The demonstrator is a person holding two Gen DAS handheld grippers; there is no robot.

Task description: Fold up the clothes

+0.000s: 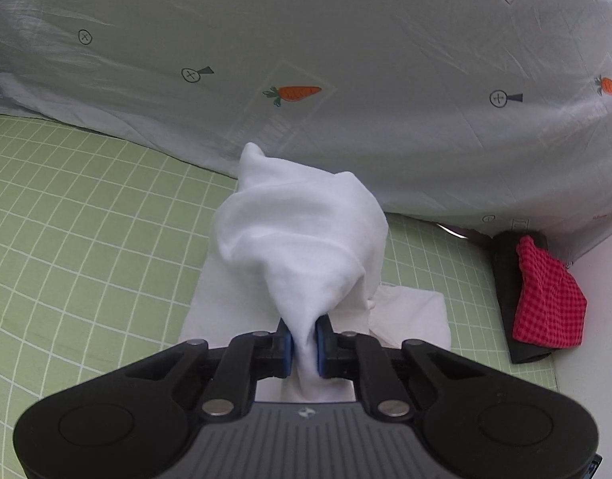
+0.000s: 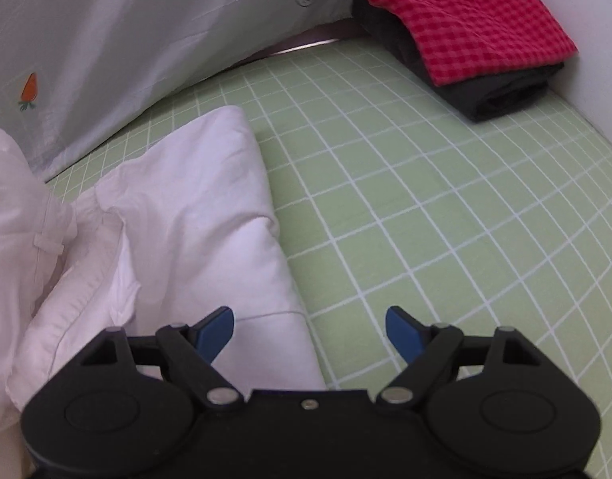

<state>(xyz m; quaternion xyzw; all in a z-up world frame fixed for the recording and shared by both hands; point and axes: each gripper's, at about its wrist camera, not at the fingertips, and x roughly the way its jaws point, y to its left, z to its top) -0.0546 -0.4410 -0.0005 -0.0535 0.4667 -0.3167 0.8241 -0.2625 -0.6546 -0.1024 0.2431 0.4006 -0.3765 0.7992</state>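
Between your left fingers [image 1: 304,341], a bunch of the white garment [image 1: 302,235] is pinched tight: the blue pads press in on the cloth from both sides, and the fabric rises from them in a twisted, gathered peak. Beneath that lifted part, the garment's lower layers lie flat on the green sheet [image 1: 86,219], which is ruled with white grid lines.

From your right wrist view, the same white garment [image 2: 178,215] lies folded along the left, its smooth edge running diagonally across the green sheet [image 2: 426,207], with a small belt loop [image 2: 49,242] showing on the crumpled part at far left. Your right fingers [image 2: 310,329] are spread wide and hold nothing; the left pad hovers over the garment's near corner, the right pad over bare sheet.

Well apart from the garment, at the far right corner, a red checked cloth [image 2: 465,20] sits folded on top of a folded black garment [image 2: 501,94], both against a white wall [image 2: 593,60].

Behind everything hangs a pale grey cover [image 1: 346,60] printed with carrots [image 1: 296,93] and small outline symbols, its lower edge draping down onto the sheet just beyond the lifted cloth.
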